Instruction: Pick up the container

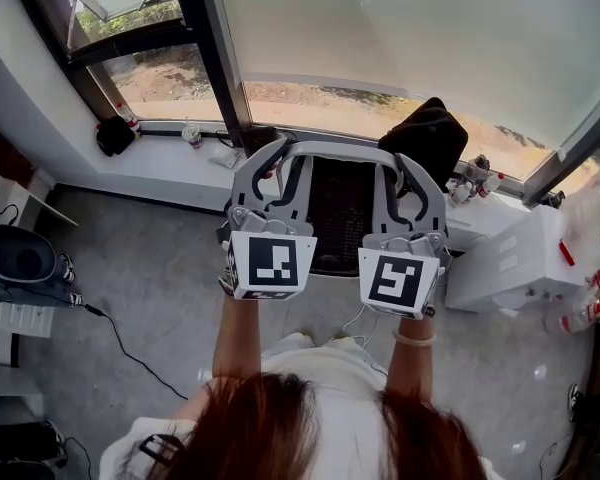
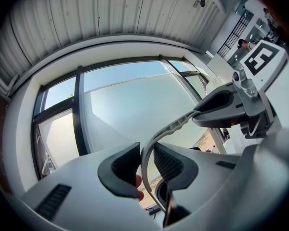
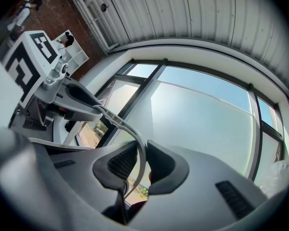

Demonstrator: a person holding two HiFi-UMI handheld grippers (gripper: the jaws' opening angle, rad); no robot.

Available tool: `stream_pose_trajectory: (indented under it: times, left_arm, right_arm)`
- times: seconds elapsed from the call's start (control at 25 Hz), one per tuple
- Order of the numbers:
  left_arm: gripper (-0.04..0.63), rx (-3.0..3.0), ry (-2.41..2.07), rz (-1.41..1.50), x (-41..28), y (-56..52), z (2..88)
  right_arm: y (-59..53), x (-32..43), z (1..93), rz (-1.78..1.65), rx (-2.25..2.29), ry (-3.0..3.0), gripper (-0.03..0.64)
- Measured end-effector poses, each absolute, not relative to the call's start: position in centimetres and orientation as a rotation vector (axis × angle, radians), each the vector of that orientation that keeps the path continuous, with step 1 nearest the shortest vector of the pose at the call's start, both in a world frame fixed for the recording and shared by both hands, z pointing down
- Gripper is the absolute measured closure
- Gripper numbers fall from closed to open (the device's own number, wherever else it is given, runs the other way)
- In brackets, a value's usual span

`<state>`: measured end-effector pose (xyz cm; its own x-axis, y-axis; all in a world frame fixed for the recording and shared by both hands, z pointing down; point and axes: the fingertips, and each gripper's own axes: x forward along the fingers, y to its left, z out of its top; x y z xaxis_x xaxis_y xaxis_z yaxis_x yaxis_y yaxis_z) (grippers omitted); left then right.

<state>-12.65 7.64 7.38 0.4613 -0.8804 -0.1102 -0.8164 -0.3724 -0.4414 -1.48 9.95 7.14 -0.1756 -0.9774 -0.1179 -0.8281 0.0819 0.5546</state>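
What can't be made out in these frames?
- Black mesh container: head view, lower part hidden behind the marker cubes of the left tongs and right tongs; contents unreadable.
- Same container: both gripper views show little beyond its grey arched handle; the tongs' bodies block the rest.
- Small items on the white windowsill: head view, too small to identify.

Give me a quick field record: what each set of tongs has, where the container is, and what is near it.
left tongs: closed on the gray handle, at its left end
right tongs: closed on the same handle, at its right end
container: black mesh, hanging under the handle between both tongs
window sill: behind the container, with a cup on it
floor: gray, with a black cable lying on it
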Motion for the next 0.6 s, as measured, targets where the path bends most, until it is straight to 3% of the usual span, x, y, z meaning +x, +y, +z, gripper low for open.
stream_pose_trajectory:
  times: [0.6]
  left_arm:
    - [0.500,-2.312,1.411,-0.175,-12.27,7.42,7.67]
  right_arm:
    - [9.92,-1.20,7.01,-0.764,1.791,-2.032,0.540]
